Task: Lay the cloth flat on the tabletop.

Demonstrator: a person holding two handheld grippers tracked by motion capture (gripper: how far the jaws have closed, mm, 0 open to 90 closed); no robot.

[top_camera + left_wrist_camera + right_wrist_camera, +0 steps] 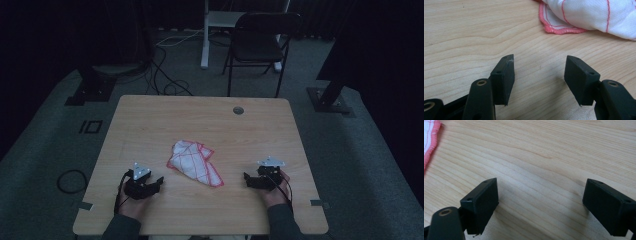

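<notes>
High view: wooden table (150,125) takes up the centre of the frame, bare apart from a grommet hole (238,110) near its upper edge. White cloth with red stitching (195,162) lies crumpled at lower centre, between the two hands, touching neither. Left gripper (156,182) sits at lower left, right gripper (247,180) at lower right, both low over the wood and turned in toward the cloth, probably staged to take it from both sides. Left gripper view: jaws wide, holding nothing, cloth hem (559,28) near, at upper right. Right gripper view: jaws wide too, empty, cloth edge (430,137) at far upper left. Nothing blocks either path. Off the table: black folding chair (260,42) at top centre, dark stands and floor cables at upper left.
</notes>
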